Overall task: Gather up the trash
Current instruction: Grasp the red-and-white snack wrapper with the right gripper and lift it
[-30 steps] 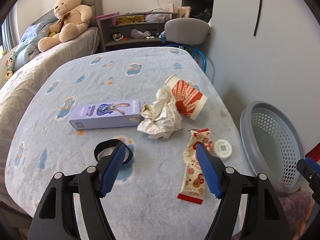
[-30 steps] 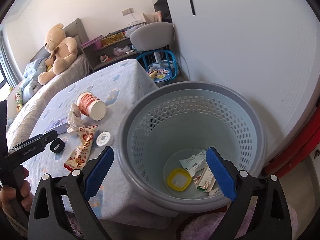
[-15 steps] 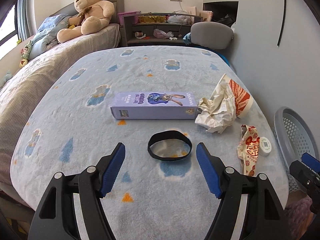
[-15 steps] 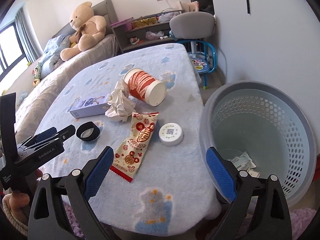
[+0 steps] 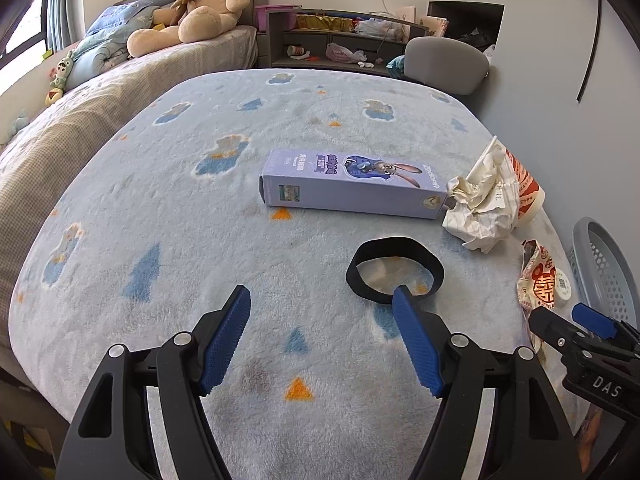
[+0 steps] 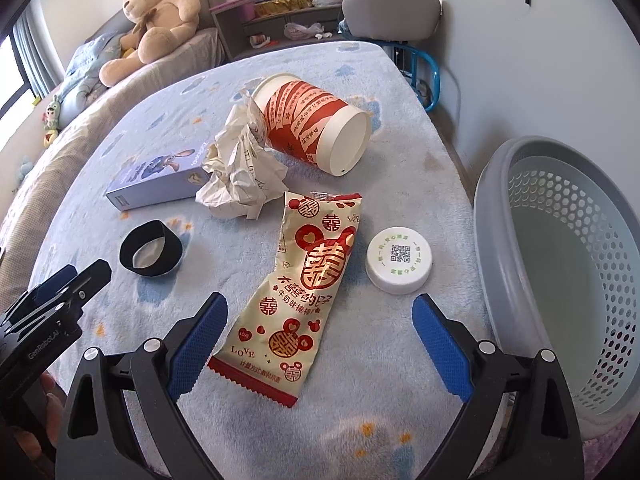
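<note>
Tabletop (image 5: pixel 168 216): pale blue fleece, darker blue and orange motifs. Box (image 5: pixel 352 184): lilac, cartoon rabbit print. Band (image 5: pixel 394 270): black. Paper (image 6: pixel 240 176): cream-white, crumpled. Cup (image 6: pixel 316 124): red with white panels, white base. Wrapper (image 6: pixel 304 292): cream, red and gold characters, red serrated edge. Lid (image 6: pixel 399 260): white, green ring, QR code. Basket (image 6: pixel 560 264): grey, perforated. Fingers (image 6: pixel 438 344): blue pads, black frames. Bear (image 5: pixel 200 4): tan.

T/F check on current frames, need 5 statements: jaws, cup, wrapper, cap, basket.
1. Both grippers, left and right, have open, empty jaws. True.
2. The paper cup stands upright. False: it lies on its side.
3. The snack wrapper lies between the right gripper's jaws. True.
4. The white cap sits inside the basket. False: it is on the blanket, beside the wrapper.
5. The black ring rests on the purple box. False: they are apart.
</note>
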A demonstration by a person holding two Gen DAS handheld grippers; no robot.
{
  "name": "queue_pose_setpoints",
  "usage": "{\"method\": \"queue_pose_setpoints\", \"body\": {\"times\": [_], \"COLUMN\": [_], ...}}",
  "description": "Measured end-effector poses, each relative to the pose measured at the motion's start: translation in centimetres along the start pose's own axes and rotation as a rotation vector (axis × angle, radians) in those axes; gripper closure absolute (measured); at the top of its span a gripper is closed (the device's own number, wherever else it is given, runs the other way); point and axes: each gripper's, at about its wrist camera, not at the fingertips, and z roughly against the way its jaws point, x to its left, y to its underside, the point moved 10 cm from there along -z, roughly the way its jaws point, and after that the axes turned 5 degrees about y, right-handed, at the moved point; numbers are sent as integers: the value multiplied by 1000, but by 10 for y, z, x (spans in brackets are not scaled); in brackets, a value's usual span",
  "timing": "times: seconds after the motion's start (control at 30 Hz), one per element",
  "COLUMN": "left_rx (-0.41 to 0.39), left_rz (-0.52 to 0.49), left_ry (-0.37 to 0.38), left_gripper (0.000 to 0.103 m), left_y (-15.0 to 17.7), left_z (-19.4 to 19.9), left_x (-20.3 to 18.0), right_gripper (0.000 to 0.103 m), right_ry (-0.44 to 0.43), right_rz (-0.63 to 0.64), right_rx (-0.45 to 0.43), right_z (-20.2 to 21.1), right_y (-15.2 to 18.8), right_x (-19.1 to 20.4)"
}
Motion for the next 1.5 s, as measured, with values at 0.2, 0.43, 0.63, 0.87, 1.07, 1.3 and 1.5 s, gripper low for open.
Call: {"method": "queue_pose_setpoints", "body": {"times": [0.2, 0.43, 0.63, 0.87, 1.07, 1.3, 1.5], "left_rx": [7, 18, 20, 39, 73, 98, 111], "left_rz": [4, 0, -7, -28, -33, -28, -38], "left_ry": [14, 24, 36, 62, 86, 98, 56], "left_gripper": [33, 33, 33, 33, 33, 33, 32], "left_y": [1, 3, 4, 7, 11, 10, 8], "left_z": [-3, -6, -4, -4, -11, -24, -40], "left_x": [-1, -6, -13, -27, -39, -48, -46], "right_gripper": [14, 39, 64, 64, 64, 64, 64], "right_ry": [59, 114, 80, 27, 1, -13, -23], "right_rz": [7, 48, 50, 56, 41, 17, -2], "right_rx": [18, 1, -13, -48, -71, -82, -83], "right_z": [-14, -16, -7, 12, 29, 39, 40], "right_y": [-2, -3, -3, -3, -2, 1, 2], "right_x": [-2, -3, -2, 4, -3, -16, -23]}}
